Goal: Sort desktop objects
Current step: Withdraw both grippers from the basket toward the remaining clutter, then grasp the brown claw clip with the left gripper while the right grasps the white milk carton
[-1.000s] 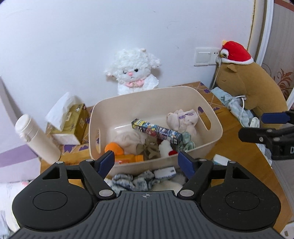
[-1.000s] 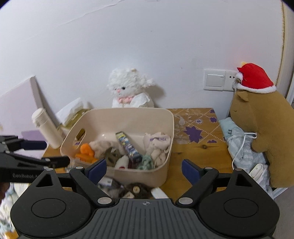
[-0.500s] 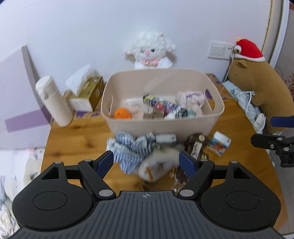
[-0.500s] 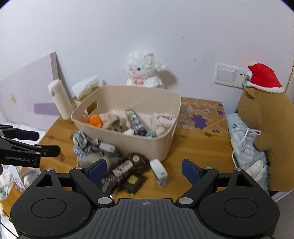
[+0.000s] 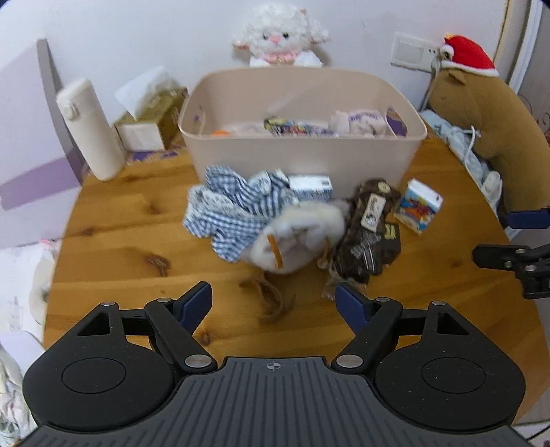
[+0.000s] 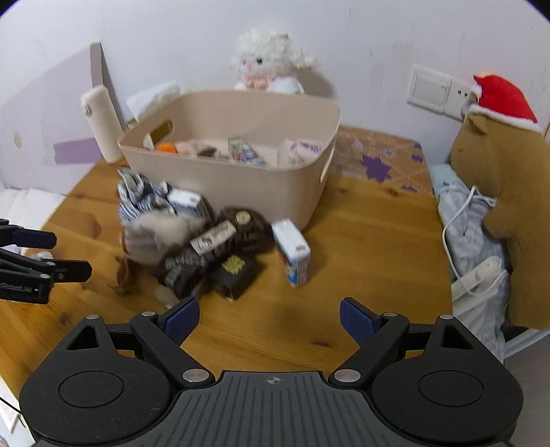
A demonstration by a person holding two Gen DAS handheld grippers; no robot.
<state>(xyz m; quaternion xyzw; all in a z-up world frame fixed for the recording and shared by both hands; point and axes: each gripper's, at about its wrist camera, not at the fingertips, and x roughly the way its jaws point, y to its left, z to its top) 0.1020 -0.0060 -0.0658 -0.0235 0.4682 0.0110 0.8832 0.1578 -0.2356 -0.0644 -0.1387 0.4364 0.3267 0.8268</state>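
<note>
Hovering over a cluttered wooden table (image 5: 113, 237), both grippers are standing wide apart and holding nothing.

Left gripper (image 5: 273, 304) is pointing at a checked cloth (image 5: 230, 209), white fluffy item (image 5: 302, 233) and brown packets (image 5: 369, 237) lying before the beige bin (image 5: 302, 154); right gripper (image 6: 270, 321) is facing a small carton (image 6: 292, 251).

We see soft, even indoor light, bright on the plain white wall (image 5: 137, 31) and without glare. Ahead of the open fingers, the heap with the blue-checked cloth (image 5: 233, 206) and the beige plastic bin (image 6: 240, 165) is smeared by motion blur. The round wooden tabletop (image 6: 361, 240) bows at the edges, and the corners go dark.
</note>
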